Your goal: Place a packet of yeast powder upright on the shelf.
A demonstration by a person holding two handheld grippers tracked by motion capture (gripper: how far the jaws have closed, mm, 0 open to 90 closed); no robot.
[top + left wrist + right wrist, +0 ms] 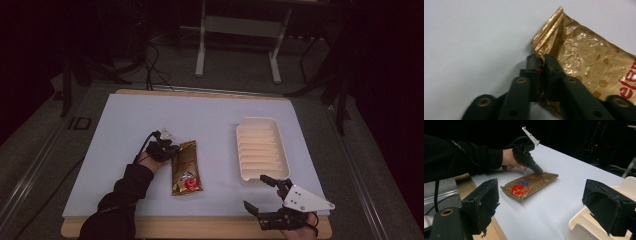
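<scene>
A gold foil snack packet [186, 167] with a red swirl logo lies flat on the white table, left of centre. My left gripper [172, 150] is shut on the packet's left edge near its far corner. In the left gripper view the two jaws pinch the crinkled gold packet [584, 57] at its side seam, with the left gripper [541, 65] low over the table. My right gripper [255, 191] hovers open at the table's front right, holding nothing. Its view has the packet [529, 185] and the left gripper [537, 171] farther off.
A white ribbed tray [262, 150] stands right of centre, just beyond my right gripper, and its rim [579, 227] is at the lower right of the right gripper view. The wooden table edge [200, 227] runs along the front. Metal stand legs [200, 55] rise behind the table.
</scene>
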